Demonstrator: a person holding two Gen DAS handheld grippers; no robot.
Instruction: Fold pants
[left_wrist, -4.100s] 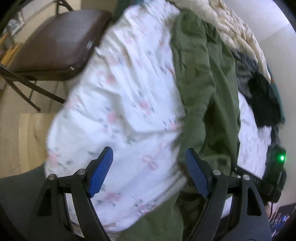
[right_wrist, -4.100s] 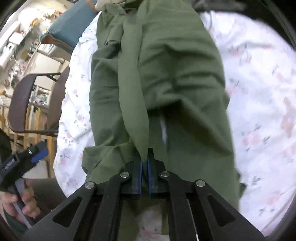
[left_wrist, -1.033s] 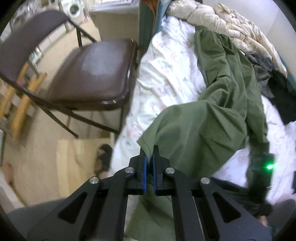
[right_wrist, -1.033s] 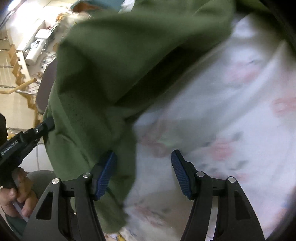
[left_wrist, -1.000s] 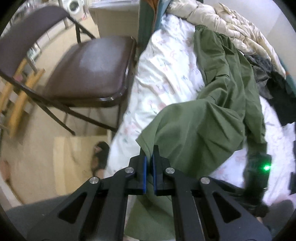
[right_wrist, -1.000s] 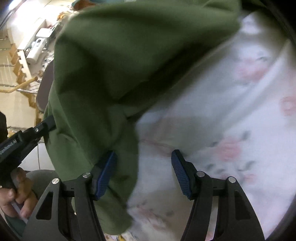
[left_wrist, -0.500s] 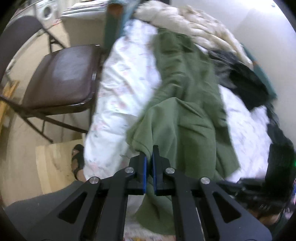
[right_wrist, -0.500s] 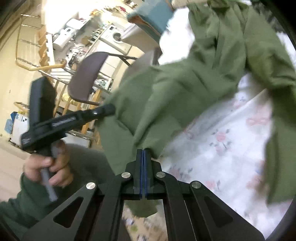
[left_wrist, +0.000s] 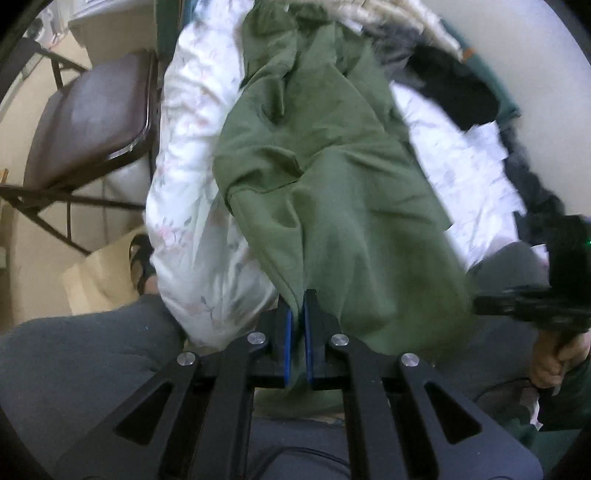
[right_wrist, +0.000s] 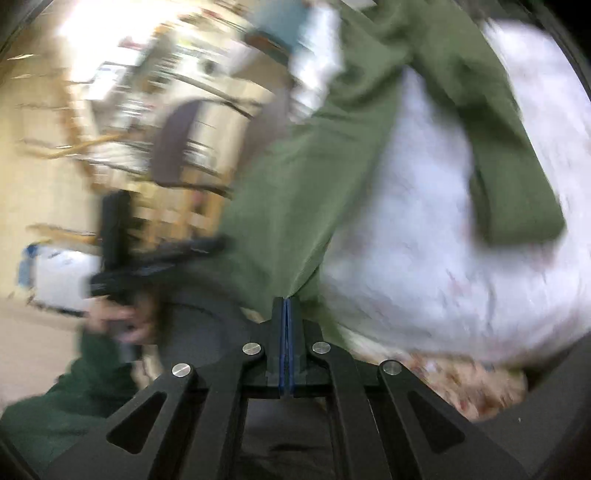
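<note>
The bed (left_wrist: 192, 177) under its flowered white sheet carries the green pants (left_wrist: 332, 177), which lie down its middle and hang over the near edge. There the left claw (left_wrist: 297, 328) and the right claw (right_wrist: 286, 325) are each clamped on the cloth.

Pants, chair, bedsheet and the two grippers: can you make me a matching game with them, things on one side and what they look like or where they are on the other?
Things:
1. pants
2. chair
3. bedsheet
4. left gripper

Descriptions:
A. white with faint pink flowers
B. olive green, lying across the bed
C. shut on an edge of green cloth
D. dark brown seat, standing beside the bed

Pairs: 1-B, 2-D, 3-A, 4-C.

Bonus: the right gripper is shut on the pants too.
</note>
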